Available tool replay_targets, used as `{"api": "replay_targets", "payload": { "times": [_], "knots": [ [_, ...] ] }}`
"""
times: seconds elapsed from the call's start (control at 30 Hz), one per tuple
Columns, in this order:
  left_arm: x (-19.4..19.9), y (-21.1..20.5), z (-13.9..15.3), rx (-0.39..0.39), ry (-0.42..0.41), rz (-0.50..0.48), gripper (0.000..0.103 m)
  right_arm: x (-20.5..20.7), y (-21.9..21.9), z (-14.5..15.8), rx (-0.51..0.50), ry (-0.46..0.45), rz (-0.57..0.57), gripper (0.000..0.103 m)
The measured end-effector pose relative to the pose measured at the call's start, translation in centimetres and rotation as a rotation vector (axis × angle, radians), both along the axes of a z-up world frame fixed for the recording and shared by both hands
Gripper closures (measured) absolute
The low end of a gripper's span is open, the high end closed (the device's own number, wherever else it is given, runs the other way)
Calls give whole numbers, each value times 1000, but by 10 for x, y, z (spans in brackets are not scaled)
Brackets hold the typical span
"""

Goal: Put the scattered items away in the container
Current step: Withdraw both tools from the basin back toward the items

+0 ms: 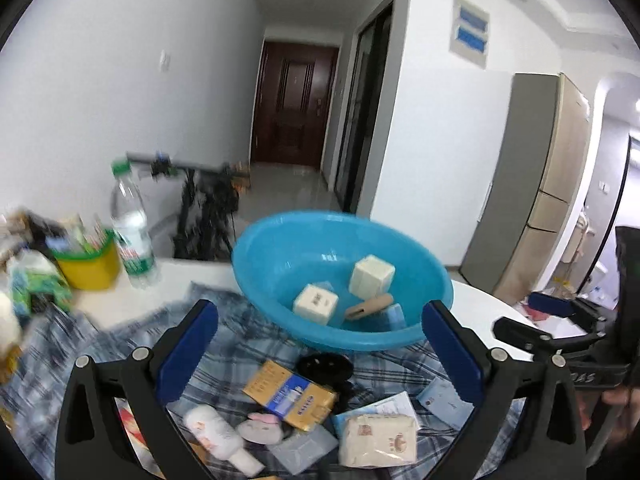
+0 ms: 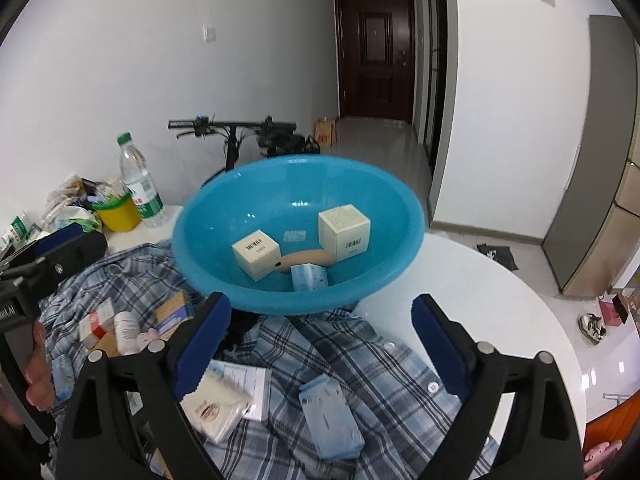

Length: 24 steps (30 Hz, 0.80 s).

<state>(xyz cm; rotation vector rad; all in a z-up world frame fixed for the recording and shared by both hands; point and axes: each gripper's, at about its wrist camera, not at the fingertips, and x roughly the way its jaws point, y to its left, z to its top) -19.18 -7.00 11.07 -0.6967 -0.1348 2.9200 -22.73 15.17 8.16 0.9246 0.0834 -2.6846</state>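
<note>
A blue plastic basin stands on a plaid shirt on a white round table. In it lie two cream cubes, a tan pouch and a light blue packet. My left gripper is open just before the basin, above a yellow-blue box, a white bottle and a cream tissue pack. My right gripper is open with nothing between its blue pads, over a light blue box and the tissue pack.
A water bottle, a yellow cup and loose packaging crowd the table's back left. A black round lid lies before the basin. A bicycle stands behind the table. A hand holds the other gripper's handle.
</note>
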Motion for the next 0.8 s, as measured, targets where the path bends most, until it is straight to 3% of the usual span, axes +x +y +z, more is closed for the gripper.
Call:
{"api": "replay_targets", "payload": {
  "times": [0.1,0.17,0.3,0.4,0.5,0.7,0.8],
  "knots": [
    [28,7,11,-89,94,6,0,23,5,7,-21,30,7,8],
    [47,6,16,-72,138,-30,0,40,9,12,-41,56,15,1],
    [81,4,25,6,187,-76,0,70,16,22,-65,105,36,1],
    [104,8,27,-21,219,-62,0,91,20,29,-80,145,37,0],
    [123,17,22,-90,226,-82,0,113,23,34,-89,186,48,0],
    [156,15,-5,-29,191,-72,0,153,20,32,-27,266,48,0],
    [169,13,-20,-46,161,-34,0,170,18,23,9,284,37,0]
  ]
}}
